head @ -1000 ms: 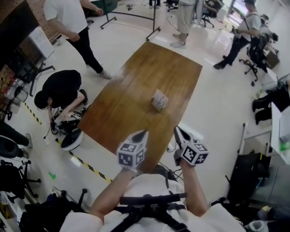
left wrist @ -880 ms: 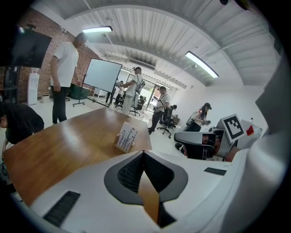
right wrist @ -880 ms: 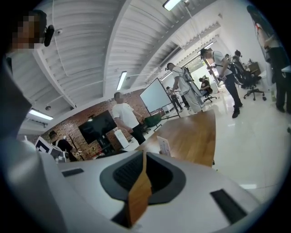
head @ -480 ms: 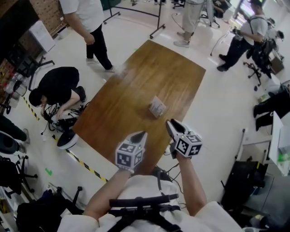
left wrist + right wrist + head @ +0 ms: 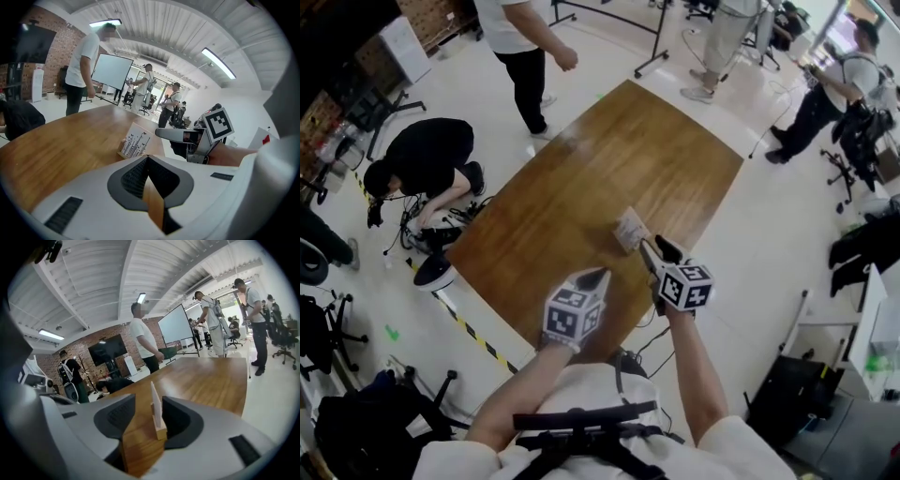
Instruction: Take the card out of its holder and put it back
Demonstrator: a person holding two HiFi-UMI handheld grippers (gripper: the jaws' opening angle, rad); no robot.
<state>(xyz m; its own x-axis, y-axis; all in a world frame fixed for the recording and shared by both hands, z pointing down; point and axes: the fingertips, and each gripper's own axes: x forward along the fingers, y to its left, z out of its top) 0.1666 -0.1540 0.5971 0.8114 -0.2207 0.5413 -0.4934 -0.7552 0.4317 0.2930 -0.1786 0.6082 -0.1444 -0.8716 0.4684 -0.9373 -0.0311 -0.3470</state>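
A white card with dark print (image 5: 629, 226) stands upright in a small wooden holder (image 5: 160, 429) near the right edge of the brown table (image 5: 609, 150). My right gripper (image 5: 653, 247) reaches it from the near side. In the right gripper view the card (image 5: 155, 402) shows edge-on between the jaws, which are opening, and the pads stand clear of it. My left gripper (image 5: 598, 274) hovers shut and empty over the table's near part, left of the card. In the left gripper view, the card (image 5: 135, 142) stands ahead, with the right gripper (image 5: 161, 133) at its right side.
A person crouches on the floor (image 5: 422, 173) left of the table and another stands at the far left corner (image 5: 525, 37). More people (image 5: 830, 89) and office chairs are at the far right. Yellow-black tape (image 5: 478, 337) runs along the floor by the near left edge.
My right gripper has moved forward from the table's near edge up to the card, and its jaws have spread around it. The left gripper has stayed about where it was.
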